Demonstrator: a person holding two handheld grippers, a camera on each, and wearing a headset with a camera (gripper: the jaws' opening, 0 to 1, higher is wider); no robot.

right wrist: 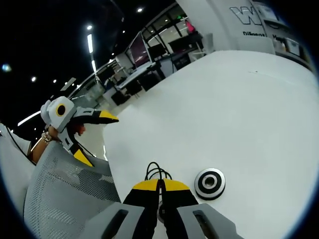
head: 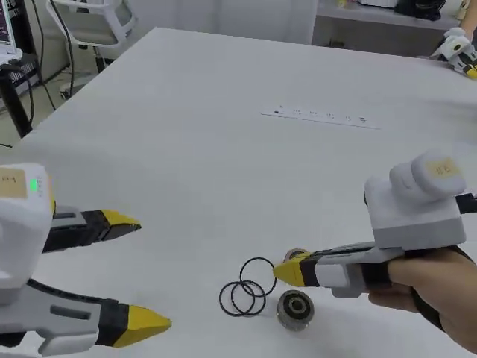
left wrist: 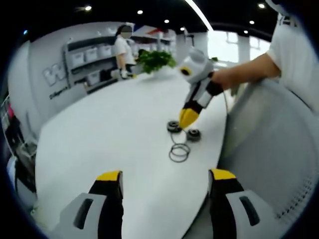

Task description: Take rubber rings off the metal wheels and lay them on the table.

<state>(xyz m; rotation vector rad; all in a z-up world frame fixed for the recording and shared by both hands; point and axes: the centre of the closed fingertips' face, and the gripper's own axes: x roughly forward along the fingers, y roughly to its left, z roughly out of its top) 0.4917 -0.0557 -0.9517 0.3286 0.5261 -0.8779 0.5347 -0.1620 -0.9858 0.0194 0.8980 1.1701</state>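
In the head view, the right gripper (head: pixel 287 270) reached in from the right edge of the frame, held in a hand (head: pixel 421 287). Its yellow-tipped jaws were pressed together. The tip sat at the right edge of the rubber rings (head: pixel 246 291), a small cluster of overlapping black loops lying flat on the white bench (head: pixel 223 149) in the lower middle of the frame. Whether the jaws pinched one of the loops could not be told. A metal wheel (head: pixel 296 307) lay just right of the rings, below the tip, and a second wheel (head: pixel 296 255) peeked out just above the tip, partly hidden by it.

The left gripper (head: pixel 138 272) filled the lower left corner with its jaws spread wide and nothing between them, well apart from the rings.

The left gripper view showed its own jaws spread at the bottom of the frame, with the rings (left wrist: pixel 179 152) and both wheels (left wrist: pixel 193 134) (left wrist: pixel 174 126) near the centre under the right gripper (left wrist: pixel 189 118).

In the right gripper view, black loops (right wrist: pixel 157 173) rose just behind the closed tips and a wheel (right wrist: pixel 210 183) lay to their right. A mesh chair (right wrist: pixel 65 194) filled the lower left.
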